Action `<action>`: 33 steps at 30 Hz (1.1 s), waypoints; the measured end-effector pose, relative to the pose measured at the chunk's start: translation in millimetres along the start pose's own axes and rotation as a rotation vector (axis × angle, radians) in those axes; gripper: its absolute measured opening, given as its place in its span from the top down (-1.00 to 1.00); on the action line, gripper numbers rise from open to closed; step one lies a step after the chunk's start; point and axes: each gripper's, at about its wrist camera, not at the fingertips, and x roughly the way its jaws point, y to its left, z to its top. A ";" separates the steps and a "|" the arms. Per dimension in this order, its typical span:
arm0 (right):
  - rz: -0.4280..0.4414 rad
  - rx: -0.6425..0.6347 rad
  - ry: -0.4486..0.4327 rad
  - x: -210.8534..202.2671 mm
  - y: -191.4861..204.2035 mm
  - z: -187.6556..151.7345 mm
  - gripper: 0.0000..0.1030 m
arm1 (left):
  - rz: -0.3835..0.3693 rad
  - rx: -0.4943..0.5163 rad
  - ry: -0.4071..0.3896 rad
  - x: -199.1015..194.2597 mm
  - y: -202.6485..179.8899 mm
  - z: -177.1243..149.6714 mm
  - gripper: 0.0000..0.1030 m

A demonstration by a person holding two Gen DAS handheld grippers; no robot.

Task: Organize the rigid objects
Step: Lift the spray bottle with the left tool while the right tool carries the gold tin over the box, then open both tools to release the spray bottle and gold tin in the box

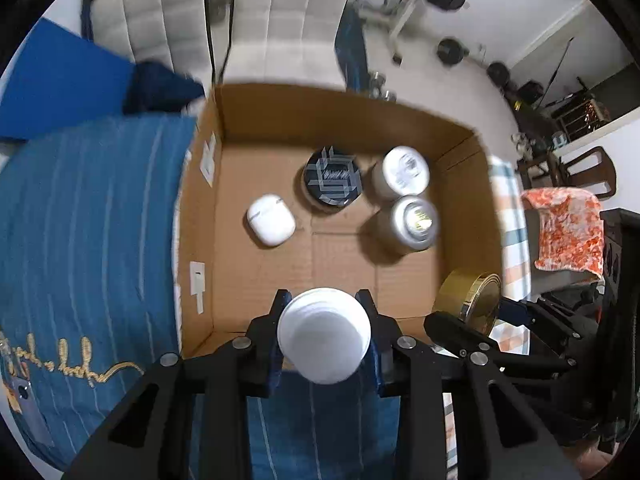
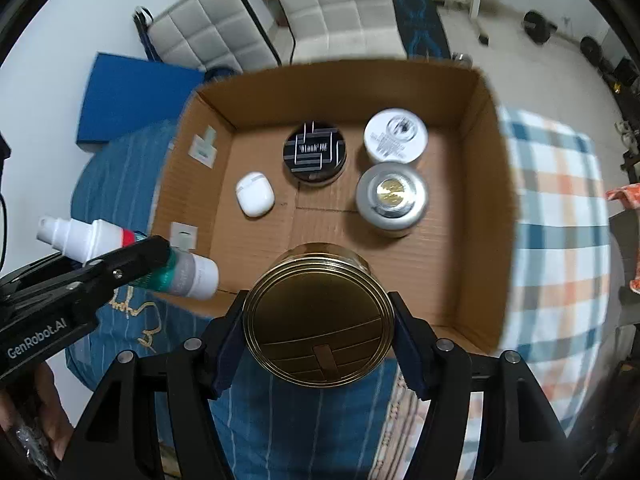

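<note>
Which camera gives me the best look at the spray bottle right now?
Right wrist: the spray bottle shows side-on, nozzle to base, clamped in the left tongs. The left wrist view sees only its white end, head-on between the fingers, over the box.

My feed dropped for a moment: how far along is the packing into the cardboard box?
Done: four items sit in the cardboard box: white earbud case, black tin, white jar, silver jar.

In hand: the left gripper holds a spray bottle, the right gripper a gold tin, both at the box's near edge.

Left: set both down inside.
</note>
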 end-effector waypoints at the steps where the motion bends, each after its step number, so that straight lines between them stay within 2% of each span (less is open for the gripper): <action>1: -0.001 0.001 0.022 11.3 0.1 4.9 -0.31 | -0.005 -0.010 0.031 12.3 5.0 4.9 0.42; 7: -0.043 -0.015 0.144 73.2 0.6 22.6 -0.31 | 0.003 -0.016 0.177 78.4 17.7 24.1 0.42; 11: -0.076 -0.016 0.198 101.8 -3.6 25.6 -0.31 | 0.004 -0.001 0.218 104.9 15.9 26.4 0.42; 15: -0.081 0.004 0.227 118.2 -11.0 26.7 -0.31 | -0.040 -0.013 0.238 119.1 12.0 28.7 0.42; 22: -0.095 0.012 0.248 137.4 -17.0 26.5 -0.32 | -0.042 0.008 0.301 146.5 6.7 19.0 0.42; 28: -0.104 0.044 0.254 144.5 -23.3 29.7 -0.33 | -0.043 -0.002 0.309 155.3 8.9 17.3 0.41; 33: -0.119 0.070 0.278 149.9 -25.3 29.9 -0.33 | -0.042 -0.043 0.328 154.1 12.3 15.5 0.22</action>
